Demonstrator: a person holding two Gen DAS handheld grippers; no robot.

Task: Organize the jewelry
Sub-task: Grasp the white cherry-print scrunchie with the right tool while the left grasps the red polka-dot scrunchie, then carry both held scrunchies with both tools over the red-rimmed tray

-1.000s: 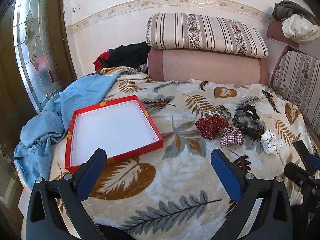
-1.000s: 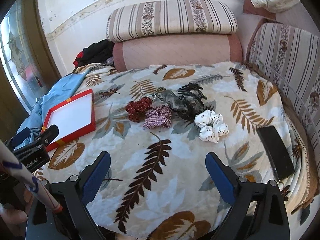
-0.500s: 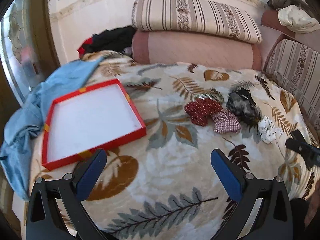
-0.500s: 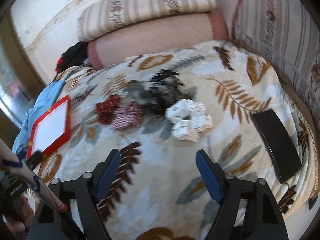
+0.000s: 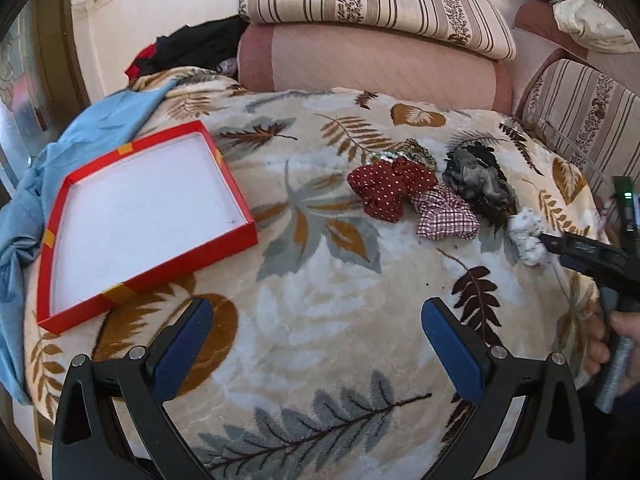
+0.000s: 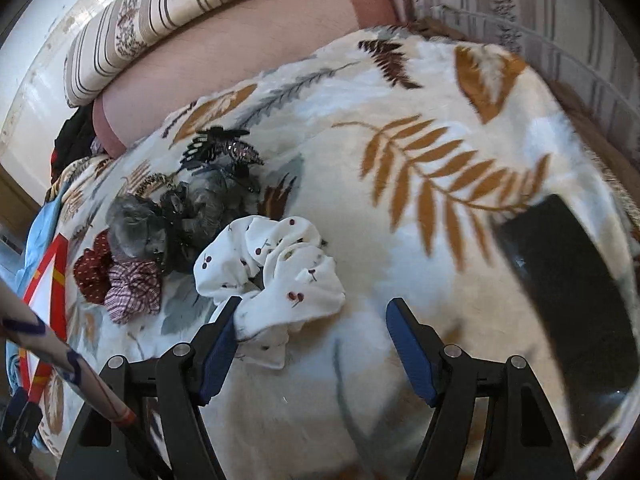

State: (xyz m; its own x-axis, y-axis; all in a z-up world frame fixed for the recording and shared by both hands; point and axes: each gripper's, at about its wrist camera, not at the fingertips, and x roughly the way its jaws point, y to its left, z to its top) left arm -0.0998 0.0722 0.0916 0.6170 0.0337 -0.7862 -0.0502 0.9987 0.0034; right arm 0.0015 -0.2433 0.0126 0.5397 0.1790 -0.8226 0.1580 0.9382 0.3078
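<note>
A red box with a white inside point(image 5: 144, 216) lies on the leaf-print blanket at the left. Several scrunchies lie in a cluster: dark red dotted point(image 5: 390, 190), checked point(image 5: 446, 216), grey-black point(image 5: 478, 178), and white cherry-print point(image 6: 276, 264), which also shows in the left wrist view point(image 5: 528, 234). My right gripper point(image 6: 312, 320) is open; the near part of the white scrunchie lies between its fingers, against the left one. My left gripper point(image 5: 316, 320) is open and empty above bare blanket.
A black phone point(image 6: 568, 292) lies at the blanket's right edge. A black hair claw point(image 6: 216, 144) sits behind the grey scrunchie. Blue cloth point(image 5: 48, 168) hangs off the left side. Striped and pink cushions point(image 5: 372, 60) stand at the back.
My right gripper has moved forward and down to the white scrunchie, which now lies between its fingers. My left gripper has moved forward over the blanket.
</note>
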